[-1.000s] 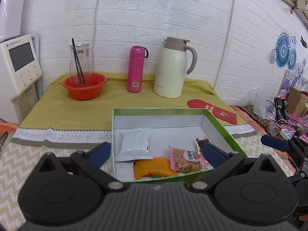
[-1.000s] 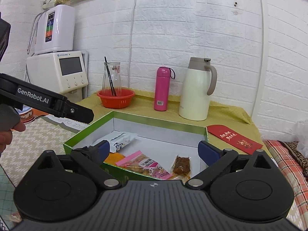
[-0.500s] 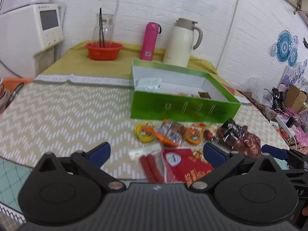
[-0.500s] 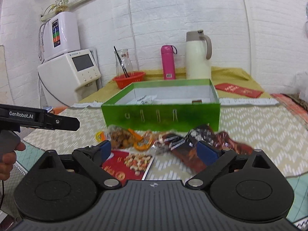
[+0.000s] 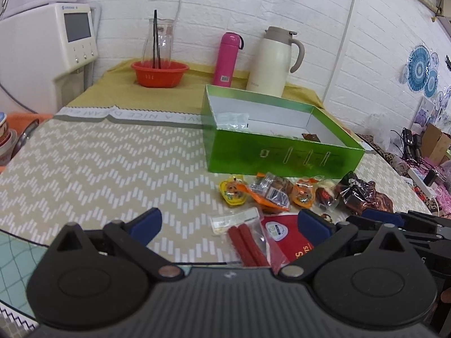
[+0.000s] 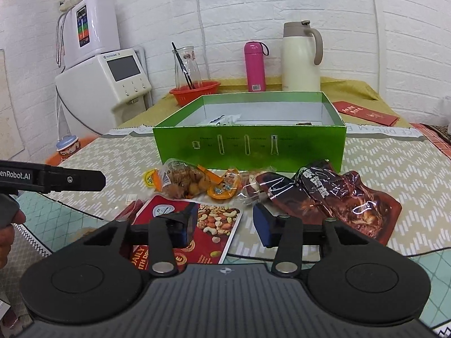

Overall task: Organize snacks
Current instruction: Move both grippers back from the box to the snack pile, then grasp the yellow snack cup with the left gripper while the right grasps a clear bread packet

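Lower part of red nut packet behind right gripper; box contents mostly behind its front wall.

Snack packets before box

**Back of the desk and the wall**

A cream thermal jug stands on the yellow cloth beside a pink flask. To their left, a glass carafe with a black stick sits in an orange basket. A red envelope lies at the right. A white water dispenser stands against the white brick wall, with a purifier on top.
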Tool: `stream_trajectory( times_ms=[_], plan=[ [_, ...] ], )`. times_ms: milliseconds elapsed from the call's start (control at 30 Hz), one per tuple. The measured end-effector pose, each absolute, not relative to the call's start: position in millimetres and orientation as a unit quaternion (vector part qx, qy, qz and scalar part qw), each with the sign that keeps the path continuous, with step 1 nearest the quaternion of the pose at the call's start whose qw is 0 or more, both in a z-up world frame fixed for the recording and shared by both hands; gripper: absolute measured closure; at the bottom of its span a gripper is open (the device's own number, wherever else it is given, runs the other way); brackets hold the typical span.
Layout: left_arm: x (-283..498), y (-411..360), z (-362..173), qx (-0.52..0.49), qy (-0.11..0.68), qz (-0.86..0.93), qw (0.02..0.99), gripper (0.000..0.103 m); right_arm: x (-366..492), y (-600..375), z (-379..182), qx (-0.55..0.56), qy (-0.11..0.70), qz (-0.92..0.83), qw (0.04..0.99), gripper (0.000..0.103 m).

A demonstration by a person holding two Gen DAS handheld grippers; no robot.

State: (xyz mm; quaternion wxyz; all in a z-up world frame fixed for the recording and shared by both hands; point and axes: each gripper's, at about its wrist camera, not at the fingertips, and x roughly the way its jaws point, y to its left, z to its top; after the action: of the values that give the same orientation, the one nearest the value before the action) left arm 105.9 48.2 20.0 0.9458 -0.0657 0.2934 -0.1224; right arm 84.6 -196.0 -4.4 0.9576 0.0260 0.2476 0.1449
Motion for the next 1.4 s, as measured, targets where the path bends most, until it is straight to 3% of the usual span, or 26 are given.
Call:
stream_trajectory(
  times_ms=[167,233,267,467,933,967,1067,1400],
  plan=[
    [124.0,52.8,15.3,-0.043,0.295,-0.115,0.947,0.002,106.9,-195.6,-15.0,0.031,0.271,0.138,0.952,0.033],
    [132.4,53.8,13.4,-0.036,0.302,-0.117,0.946,0.012,112.9,-199.8,-18.2,0.034,0.273,0.123,0.953,0.033],
    [137.5,54.3,11.9,-0.037,0.308,-0.119,0.943,0.022,116.1,-202.6,-19.4,0.035,0.274,0.111,0.955,0.033],
    [164.8,48.0,2.5,-0.024,0.328,-0.138,0.934,0.040,126.1,-214.4,-21.8,0.046,0.270,0.097,0.957,0.031],
    [204.9,28.6,-3.7,-0.034,0.342,-0.181,0.922,0.045,149.5,-211.1,-22.1,0.035,0.271,0.100,0.957,0.022],
    [205.7,28.4,-4.3,-0.034,0.342,-0.184,0.921,0.047,150.3,-211.0,-22.4,0.036,0.272,0.101,0.956,0.021],
    [207.7,29.2,-8.3,-0.040,0.357,-0.202,0.911,0.071,151.3,-212.1,-22.6,0.042,0.273,0.103,0.955,0.021],
    [198.0,38.8,-10.4,-0.042,0.361,-0.192,0.912,0.072,147.8,-211.8,-23.6,0.046,0.283,0.104,0.952,0.046]
  ],
)
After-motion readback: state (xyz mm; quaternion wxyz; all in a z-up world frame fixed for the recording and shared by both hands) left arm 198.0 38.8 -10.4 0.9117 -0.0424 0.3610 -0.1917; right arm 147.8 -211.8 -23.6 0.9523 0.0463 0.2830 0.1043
